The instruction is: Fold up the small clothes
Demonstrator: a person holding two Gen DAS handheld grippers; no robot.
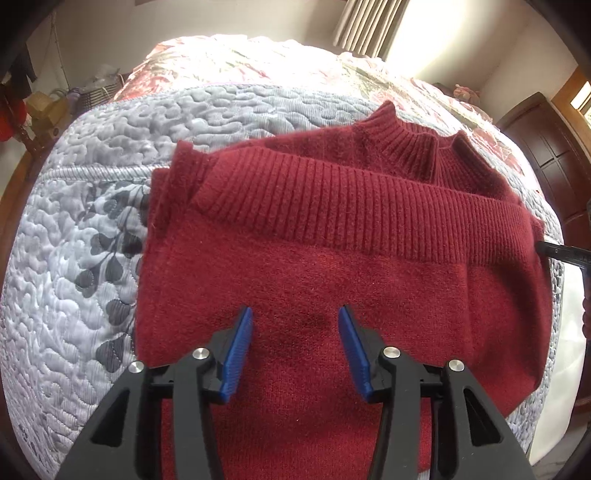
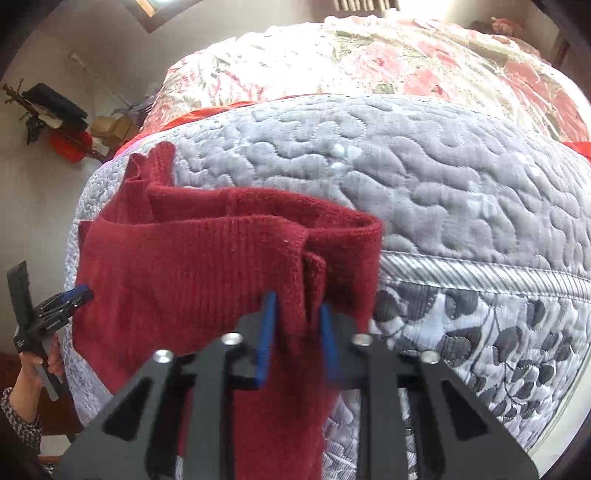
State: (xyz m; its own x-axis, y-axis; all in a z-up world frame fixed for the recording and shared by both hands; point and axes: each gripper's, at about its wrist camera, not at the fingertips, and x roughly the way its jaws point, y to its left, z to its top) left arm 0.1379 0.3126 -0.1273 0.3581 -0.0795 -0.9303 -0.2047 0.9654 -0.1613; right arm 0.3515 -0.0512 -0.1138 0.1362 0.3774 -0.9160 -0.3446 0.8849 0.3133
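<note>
Left wrist view: my left gripper [image 1: 295,321] hovers spread over the dark red knitted wool sweater [image 1: 332,258] on the grey quilted bedspread [image 1: 92,192]. My right gripper [image 2: 297,306] pinches its side edge. Soft, floppy knit; I'd grip doubled edges.

One dark red knitted sweater [image 1: 332,266] lies on one bed [image 1: 92,229]. The bed carries two covers: one grey quilted bedspread [image 2: 424,166] with a leaf print, and one floral quilt [image 2: 369,62] in pink and cream beyond it.

Two hand-held grippers are in view: the left hand-held gripper [image 1: 295,325] and the right hand-held gripper [image 2: 297,310]. Each has two fingers, and each finger has one blue pad, so four blue pads in all.

One hand [image 2: 40,365] of a person shows, with one patterned sleeve [image 2: 18,421].

One curtain [image 1: 365,26] hangs at one bright window.
</note>
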